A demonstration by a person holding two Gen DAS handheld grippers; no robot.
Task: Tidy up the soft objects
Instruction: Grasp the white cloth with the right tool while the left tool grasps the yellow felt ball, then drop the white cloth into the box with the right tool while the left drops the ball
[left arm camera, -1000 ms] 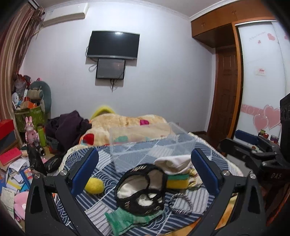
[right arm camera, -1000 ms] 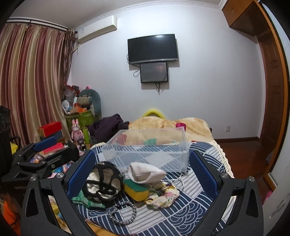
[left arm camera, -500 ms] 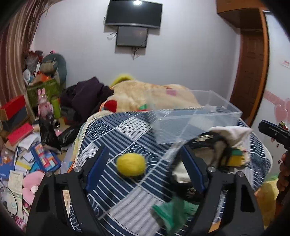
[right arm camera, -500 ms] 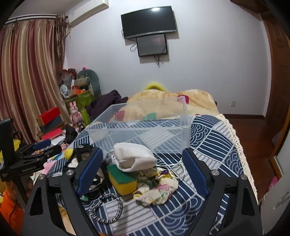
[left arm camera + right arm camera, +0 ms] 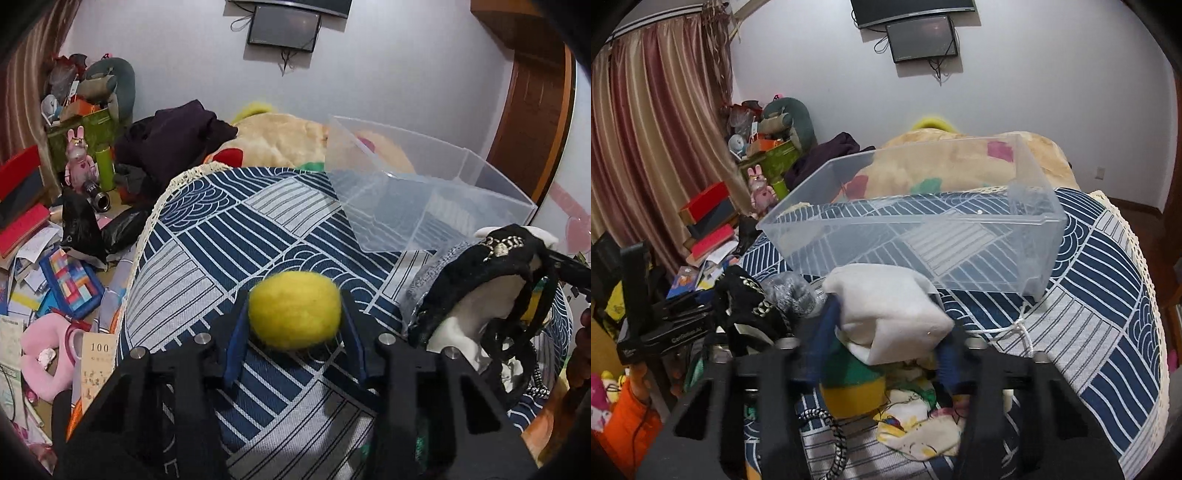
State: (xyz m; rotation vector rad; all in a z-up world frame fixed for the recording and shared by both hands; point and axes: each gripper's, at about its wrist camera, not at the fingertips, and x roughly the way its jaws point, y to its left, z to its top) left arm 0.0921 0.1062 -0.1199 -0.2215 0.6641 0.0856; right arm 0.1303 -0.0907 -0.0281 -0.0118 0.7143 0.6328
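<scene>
Left gripper (image 5: 294,321) pinches yellow ball (image 5: 294,309), lower centre; right gripper (image 5: 886,332) clamps white cloth (image 5: 886,310) below clear bin (image 5: 916,225).

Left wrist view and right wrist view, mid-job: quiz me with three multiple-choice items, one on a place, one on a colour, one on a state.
1. Where is the felt ball?
A. inside the clear bin
B. between the left tongs
C. on the floor

2. What colour is the cloth between the right tongs?
A. white
B. red
C. black

3. What state is the clear bin in?
A. full of soft items
B. lidded
C. open-topped with nothing inside

Key: 1 B, the blue pads of the left tongs flank the ball on both sides. 2 A, the bundle is plainly white. 3 C, the patterned bedcover shows through its bare floor.
</scene>
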